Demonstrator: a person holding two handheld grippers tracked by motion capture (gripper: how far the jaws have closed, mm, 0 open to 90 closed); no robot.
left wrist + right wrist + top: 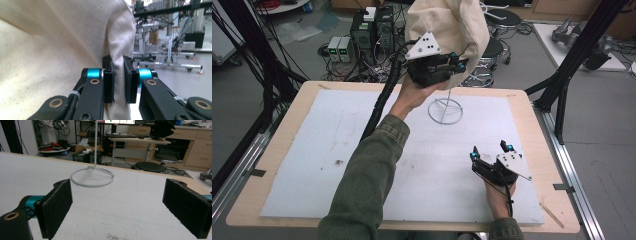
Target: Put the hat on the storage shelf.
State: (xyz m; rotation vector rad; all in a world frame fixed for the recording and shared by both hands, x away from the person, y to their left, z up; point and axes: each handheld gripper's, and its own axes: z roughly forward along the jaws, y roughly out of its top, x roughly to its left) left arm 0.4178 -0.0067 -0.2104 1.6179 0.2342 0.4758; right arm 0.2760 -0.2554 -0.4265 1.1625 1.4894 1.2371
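A cream cloth bag (447, 30) hangs high over the far side of the table, above a white wire stand (445, 110) with a ring base. My left gripper (459, 64) is raised and shut on the bag's lower edge. In the left gripper view a fold of the cloth bag (50, 45) is pinched in my left gripper (119, 82), between its black pads. My right gripper (491, 149) rests low on the white mat near the front right, open, nothing between its pads (56, 206). The wire stand (92, 176) stands ahead of it.
A white mat (327, 150) covers the wooden table (532, 130). Black frame posts (562, 95) rise at the right and left edges. Computers and cables (362, 35) lie on the floor behind, with stools (499, 22) beyond the table.
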